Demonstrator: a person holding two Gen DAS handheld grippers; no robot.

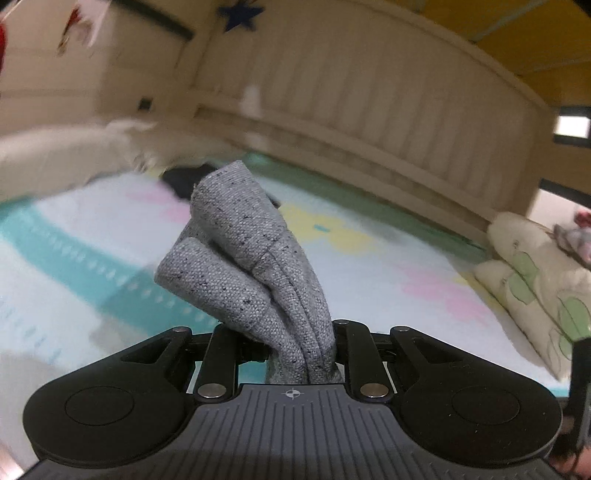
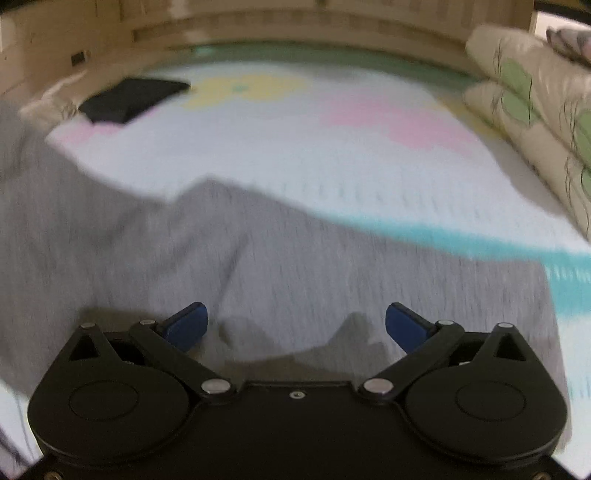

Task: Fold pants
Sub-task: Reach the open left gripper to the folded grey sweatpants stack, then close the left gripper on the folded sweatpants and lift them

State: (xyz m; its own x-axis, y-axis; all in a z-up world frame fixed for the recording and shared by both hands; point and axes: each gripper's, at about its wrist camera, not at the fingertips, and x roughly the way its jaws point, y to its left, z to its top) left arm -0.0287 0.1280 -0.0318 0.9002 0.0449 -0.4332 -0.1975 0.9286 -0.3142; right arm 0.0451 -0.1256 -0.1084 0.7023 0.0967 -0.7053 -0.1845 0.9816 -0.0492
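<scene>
The grey pants are being held at one end by the left gripper, whose jaws are clamped together on a bunched wad of the speckled fabric. In the left wrist view that wad is sticking up and away from the gripper in 2 rolled lobes, its long axis running from the jaws toward the far headboard and leaning a little to the left. A stitched seam is running lengthwise along the right lobe.

In the right wrist view the rest of the pants is lying spread over the near part of the bed sheet, stretching from the left edge of the bed across to the right, where a straight cloth edge is ending near the teal stripe. The picture is blurred, so which part is waistband or hem cannot be told. The right gripper is hovering just above this cloth with its 2 blue pads standing well apart and nothing between them.

The sheet is pale with pink, yellow and teal patches. A dark folded item is lying near the far left corner of the bed. Cream pillows with green leaf prints are stacked along the right edge. A blue star is hanging on the wall above the headboard. No readable writing or brand is showing anywhere; only a small crosshair mark is sitting on the left gripper's body.
</scene>
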